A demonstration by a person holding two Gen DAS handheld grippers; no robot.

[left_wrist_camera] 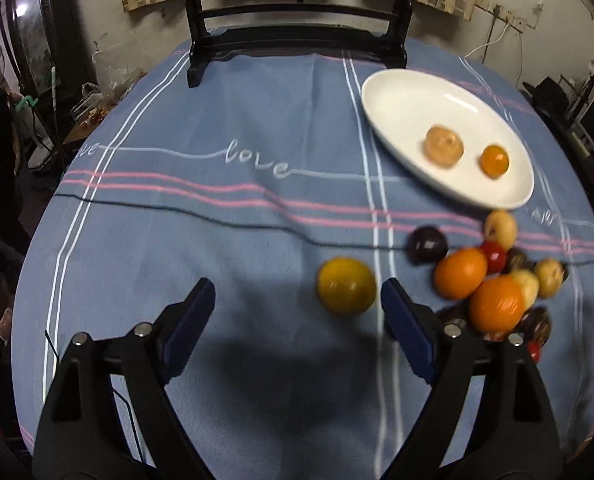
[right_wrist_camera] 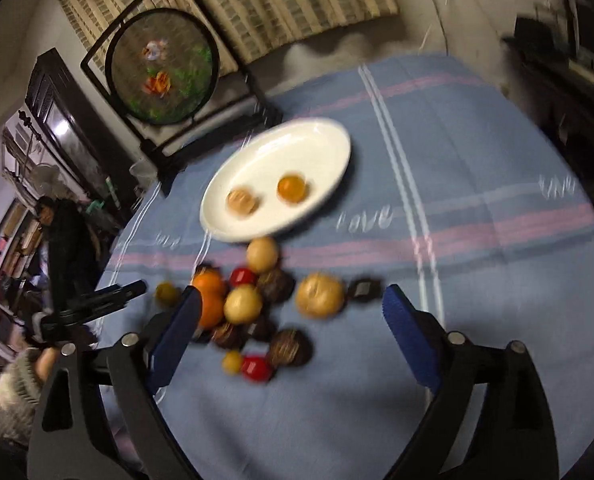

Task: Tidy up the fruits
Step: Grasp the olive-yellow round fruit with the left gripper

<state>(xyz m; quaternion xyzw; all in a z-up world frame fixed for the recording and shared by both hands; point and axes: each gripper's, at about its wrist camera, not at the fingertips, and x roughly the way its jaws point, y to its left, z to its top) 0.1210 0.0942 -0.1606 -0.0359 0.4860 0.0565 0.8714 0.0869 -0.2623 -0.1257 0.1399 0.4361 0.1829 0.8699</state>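
Nearest in the left wrist view: left gripper (left_wrist_camera: pixel 297 308), fingers released and spread wide, nothing between the pads. Just beyond the tips, w/ the right finger (left_wrist_camera: pixel 407 328) almost beside it, sits a yellow fruit (left_wrist_camera: pixel 346 286) alone on the blue cloth (left_wrist_camera: pixel 217 240) of the desk.

Right gripper (right_wrist_camera: pixel 289 312) is likewise released, fingers wide, empty. It hangs over the fruit pile (right_wrist_camera: pixel 257 312), which lies mostly toward its left finger (right_wrist_camera: pixel 177 328): oranges, pale round ones, dark brown ones, a couple of red ones, all touching or nearly. A tan fruit (right_wrist_camera: pixel 320 295) sits a bit apart, more or less centred between the fingers. Both views are motion-blurred, so exact contacts are hard to call.

Further off: white oval plate (left_wrist_camera: pixel 409 96) w/ two fruits already on it, a tan one (left_wrist_camera: pixel 444 147) and a small orange one (left_wrist_camera: pixel 494 160), apart from each other. The pile starts right at the plate's near rim. Behind, a framed round screen (right_wrist_camera: pixel 161 68) on a stand.

Judgement: early in the job, most fruit not yet on the plate.

Doing the next pick well:
- Left: go for the lone yellow fruit, centre it btwn the pads first; it's off to the right now.
- Right: take the tan one, the pile's clearest pick.
- Come down steep, close slow; round fruit can roll or squirt out.
- Don't nudge neighbours, the pile may scatter.
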